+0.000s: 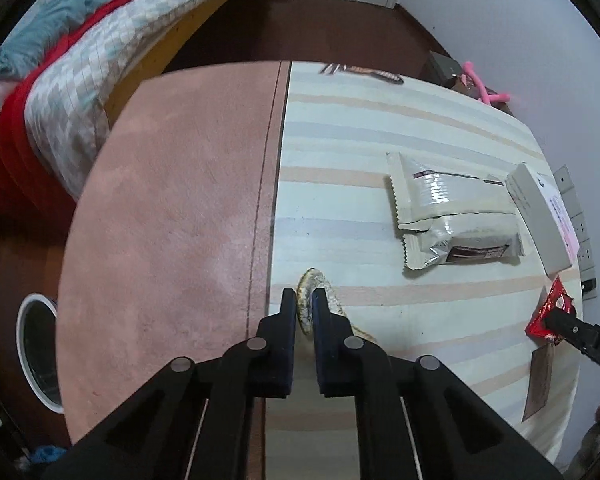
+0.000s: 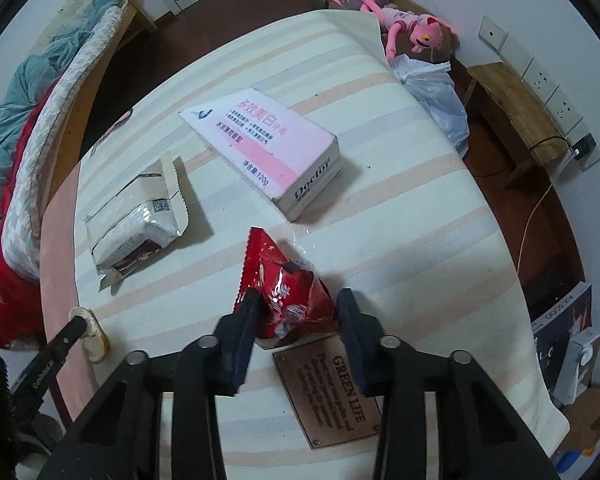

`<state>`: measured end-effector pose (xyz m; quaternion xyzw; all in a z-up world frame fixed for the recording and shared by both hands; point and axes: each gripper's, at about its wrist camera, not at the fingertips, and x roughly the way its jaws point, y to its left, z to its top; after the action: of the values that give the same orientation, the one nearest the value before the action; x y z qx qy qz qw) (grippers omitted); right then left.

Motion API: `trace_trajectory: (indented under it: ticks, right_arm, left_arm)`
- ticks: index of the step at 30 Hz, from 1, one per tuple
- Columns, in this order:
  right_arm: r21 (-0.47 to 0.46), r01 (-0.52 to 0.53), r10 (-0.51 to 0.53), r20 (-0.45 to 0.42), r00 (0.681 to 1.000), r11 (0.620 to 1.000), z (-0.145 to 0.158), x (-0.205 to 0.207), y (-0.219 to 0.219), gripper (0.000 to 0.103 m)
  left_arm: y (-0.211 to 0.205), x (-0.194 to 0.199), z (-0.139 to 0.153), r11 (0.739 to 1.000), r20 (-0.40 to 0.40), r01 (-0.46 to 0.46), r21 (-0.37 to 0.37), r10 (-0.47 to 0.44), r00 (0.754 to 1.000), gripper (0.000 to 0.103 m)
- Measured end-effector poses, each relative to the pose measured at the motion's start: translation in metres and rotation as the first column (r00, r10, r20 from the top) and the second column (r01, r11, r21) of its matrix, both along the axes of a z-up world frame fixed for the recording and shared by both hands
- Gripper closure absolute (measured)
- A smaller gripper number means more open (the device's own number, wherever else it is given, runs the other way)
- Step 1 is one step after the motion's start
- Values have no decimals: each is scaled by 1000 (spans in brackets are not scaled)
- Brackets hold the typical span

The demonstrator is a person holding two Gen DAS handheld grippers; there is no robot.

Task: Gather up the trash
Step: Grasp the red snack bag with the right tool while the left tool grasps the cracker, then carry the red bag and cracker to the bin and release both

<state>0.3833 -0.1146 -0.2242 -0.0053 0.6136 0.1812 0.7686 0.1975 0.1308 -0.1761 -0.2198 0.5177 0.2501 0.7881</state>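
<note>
My left gripper (image 1: 303,294) is shut on a yellowish peel (image 1: 315,282) at the striped cloth's left edge; the peel also shows in the right wrist view (image 2: 94,338). My right gripper (image 2: 298,300) is open around a red snack wrapper (image 2: 288,280), which lies between the fingers; the left finger touches it. The wrapper also shows in the left wrist view (image 1: 550,312). A cream and silver snack bag (image 2: 140,220) and a pink and white toothpaste box (image 2: 268,140) lie farther back on the cloth.
A striped cloth (image 1: 380,120) covers the table's right part, pink surface (image 1: 180,200) the left. A brown label (image 2: 332,392) lies under my right gripper. A white bin (image 1: 36,348) stands on the floor at left. A dark wrapper (image 1: 364,72) lies at the far edge.
</note>
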Motion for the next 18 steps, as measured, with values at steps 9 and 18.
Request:
trace_trajectory:
  ticks: [9,18]
  right_arm:
    - [26,-74,72,66,995,997,33,-34,2,71]
    - [77,-206,195,130,972,976,81,-86,27,80]
  left_arm:
    - [-8,-13,33,993,59,21,116,-28,998,99]
    - [1,-69,88,985,170,-28,167,-1,985,99]
